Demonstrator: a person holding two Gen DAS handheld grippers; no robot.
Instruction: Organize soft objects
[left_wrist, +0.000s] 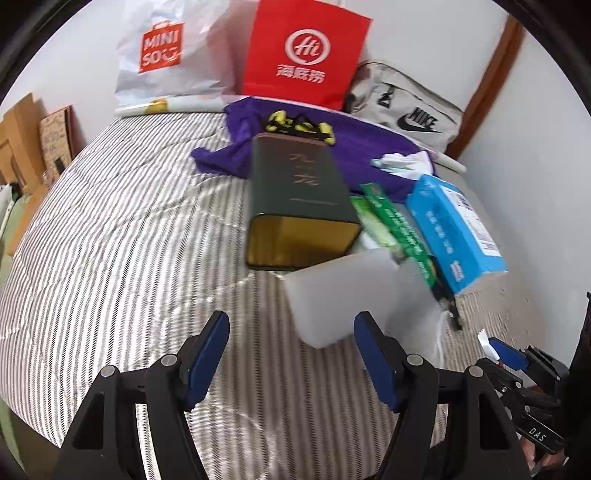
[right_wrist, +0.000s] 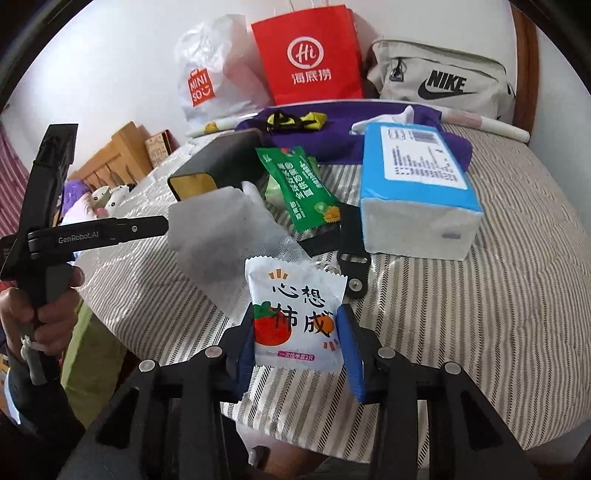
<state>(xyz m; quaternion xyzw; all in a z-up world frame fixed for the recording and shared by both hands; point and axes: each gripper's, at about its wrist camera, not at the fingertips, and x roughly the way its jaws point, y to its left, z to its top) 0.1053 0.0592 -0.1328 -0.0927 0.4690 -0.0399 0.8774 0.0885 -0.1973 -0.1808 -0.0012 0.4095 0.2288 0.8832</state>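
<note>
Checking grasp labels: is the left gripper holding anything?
No. In the left wrist view the left gripper stands open over the striped bedding, with nothing between its blue pads.

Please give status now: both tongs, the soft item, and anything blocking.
Right tongs shut on white snack packet. Left tongs open, empty, above striped bedcover. White foam block just ahead; nothing blocking.
</note>
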